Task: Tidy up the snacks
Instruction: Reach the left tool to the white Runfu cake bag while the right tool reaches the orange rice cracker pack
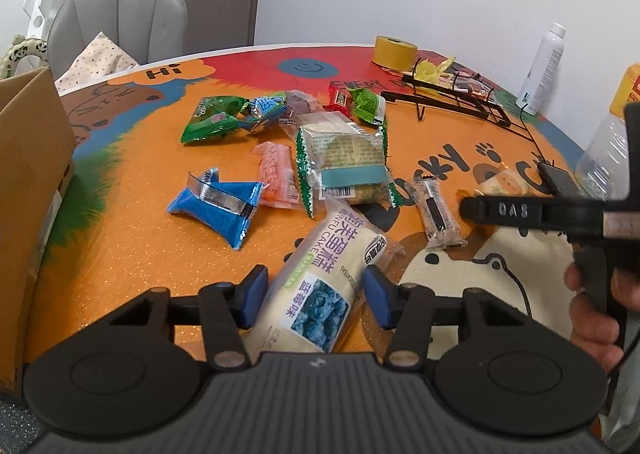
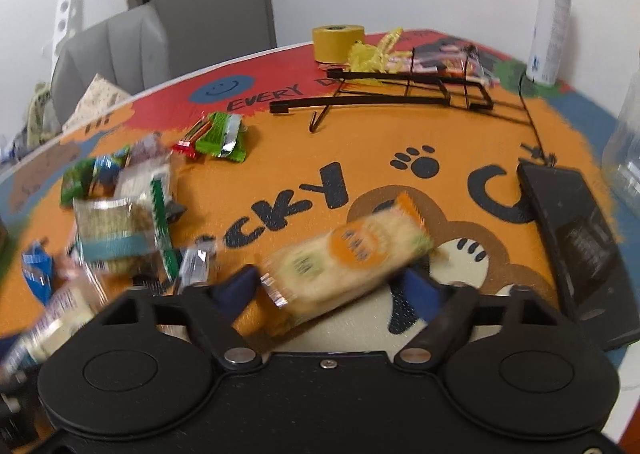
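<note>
Several wrapped snacks lie scattered on the colourful table mat (image 1: 120, 254). My left gripper (image 1: 316, 294) is open, its blue pads either side of a white blueberry cake pack (image 1: 320, 274) lying on the mat. My right gripper (image 2: 328, 290) is open around a yellow cracker pack (image 2: 348, 258) with an orange label; the view is blurred, so I cannot tell whether the pads touch it. The right gripper also shows in the left wrist view (image 1: 520, 210). A black wire rack (image 2: 400, 90) stands at the back with a few snacks behind it.
A large clear cookie pack (image 1: 344, 162), a blue pouch (image 1: 220, 206), a pink pack (image 1: 276, 174) and green packs (image 1: 212, 118) lie mid-table. A yellow tape roll (image 1: 394, 52), a white bottle (image 1: 544, 66), a black device (image 2: 576, 238) and a cardboard box (image 1: 28, 174) stand around the edges.
</note>
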The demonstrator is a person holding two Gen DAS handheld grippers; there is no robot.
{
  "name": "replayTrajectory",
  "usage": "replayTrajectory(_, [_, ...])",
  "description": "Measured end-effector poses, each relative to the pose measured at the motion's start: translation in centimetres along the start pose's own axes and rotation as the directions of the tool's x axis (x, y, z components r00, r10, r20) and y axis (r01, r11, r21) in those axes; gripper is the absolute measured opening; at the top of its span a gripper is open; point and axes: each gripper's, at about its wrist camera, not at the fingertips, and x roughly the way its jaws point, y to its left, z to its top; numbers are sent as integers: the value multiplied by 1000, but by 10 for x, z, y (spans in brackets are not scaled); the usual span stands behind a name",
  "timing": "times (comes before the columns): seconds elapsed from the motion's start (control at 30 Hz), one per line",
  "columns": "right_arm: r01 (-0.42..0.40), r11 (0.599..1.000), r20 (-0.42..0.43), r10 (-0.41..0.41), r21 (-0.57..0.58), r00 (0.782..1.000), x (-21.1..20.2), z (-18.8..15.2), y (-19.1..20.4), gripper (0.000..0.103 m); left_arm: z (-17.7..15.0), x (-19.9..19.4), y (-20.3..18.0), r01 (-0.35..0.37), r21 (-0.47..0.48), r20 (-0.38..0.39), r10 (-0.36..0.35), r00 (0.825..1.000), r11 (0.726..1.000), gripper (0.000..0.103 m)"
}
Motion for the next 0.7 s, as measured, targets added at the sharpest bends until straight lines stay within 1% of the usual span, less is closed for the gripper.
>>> replayTrajectory(0.03, [6,1000,6,-6,-16,1000,-2,-2,1,60,0,0,-1,-3,1,0,3,1000,1000,52])
replayTrajectory(0.1, [7,999,13,-7,-36,1000,-8,-5,0,42,-1,0,-2,-10,0,2,10,1000,1000,53])
replayTrajectory(0.13, [3,999,13,-2,-40,1000,-10,-6,-1,38,-1,0,-2,-13,-1,3,13,1000,1000,54])
replayTrajectory(0.2, [-15,999,11,16,-48,1000,-15,-9,-3,24,-2,0,-4,-24,2,6,24,1000,1000,55])
replayTrajectory(0.37, [-72,996,3,72,-55,997,-28,-19,-10,4,-6,0,-11,-58,30,15,58,998,998,55])
replayTrajectory(0.4, [-85,995,1,85,-58,996,-30,-22,-11,2,-7,0,-14,-68,45,19,67,998,997,55])
replayTrajectory(0.47, [-102,993,0,102,-63,995,-36,-27,-14,1,-10,0,-19,-86,70,26,84,996,994,55])
replayTrajectory(0.53, [-112,991,0,113,-73,994,-41,-32,-17,1,-12,-1,-20,-93,74,36,91,995,993,53])
replayTrajectory(0.57, [-112,991,-1,112,-79,994,-43,-33,-18,1,-13,-2,-20,-91,70,41,88,995,993,50])
replayTrajectory(0.6, [-113,990,-6,113,-82,994,-45,-34,-19,2,-13,-3,-19,-85,64,45,83,996,994,43])
replayTrajectory(0.63, [-118,990,-14,117,-77,993,-46,-33,-20,3,-13,-4,-19,-79,59,48,77,996,995,38])
replayTrajectory(0.67, [-128,990,-20,127,-65,992,-46,-31,-22,16,-12,-5,-20,-77,52,48,75,996,996,32])
replayTrajectory(0.7, [-122,991,-14,121,-57,993,-47,-28,-23,31,-11,-7,-21,-79,50,52,76,996,996,30])
